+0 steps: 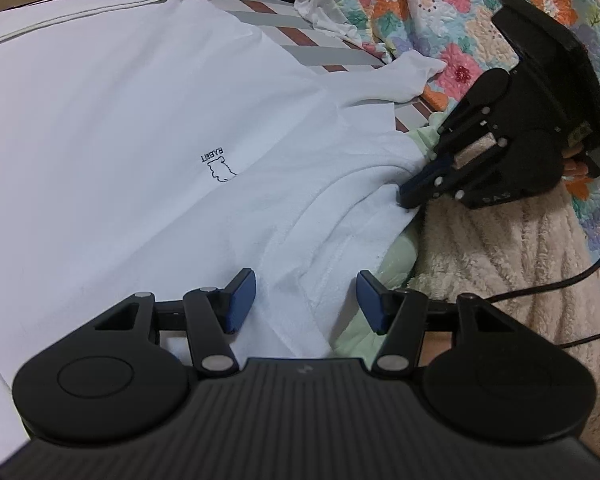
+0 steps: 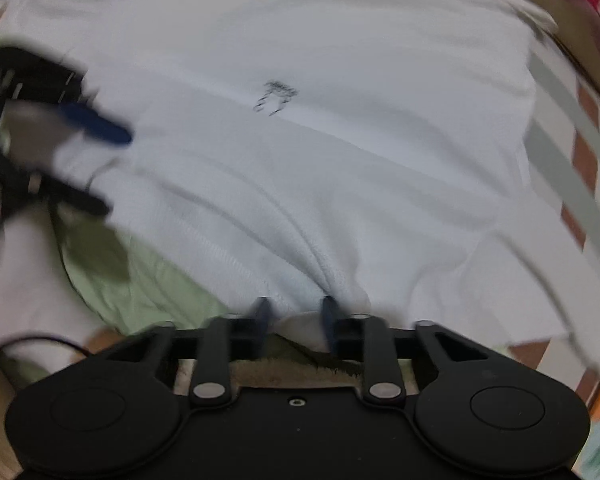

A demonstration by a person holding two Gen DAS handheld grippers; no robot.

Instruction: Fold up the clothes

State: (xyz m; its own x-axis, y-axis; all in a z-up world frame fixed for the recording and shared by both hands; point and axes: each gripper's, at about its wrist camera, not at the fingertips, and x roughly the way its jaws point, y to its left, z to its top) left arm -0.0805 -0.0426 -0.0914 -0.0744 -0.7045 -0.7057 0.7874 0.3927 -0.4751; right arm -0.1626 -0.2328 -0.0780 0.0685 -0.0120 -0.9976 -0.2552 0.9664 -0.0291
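Note:
A white T-shirt (image 1: 148,128) with a small bear logo (image 1: 219,168) lies spread on the bed, its near edge rumpled into folds. My left gripper (image 1: 306,300) hovers open over that rumpled edge, with blue pads (image 1: 242,300) on either side of a fold and nothing pinched. My right gripper (image 1: 410,196) is shut on the shirt's edge at the right. The right wrist view is blurred by motion. It shows the T-shirt (image 2: 340,140) bunching into the right gripper (image 2: 296,316), with the open left gripper (image 2: 116,172) at the left.
A pale green cloth (image 1: 396,256) lies under the shirt's edge. A floral quilt (image 1: 440,12) and a striped sheet (image 1: 320,52) lie beyond. A fluffy beige sleeve (image 1: 500,264) and a black cable (image 1: 572,280) are at the right. Another white garment (image 1: 80,8) lies at the far side.

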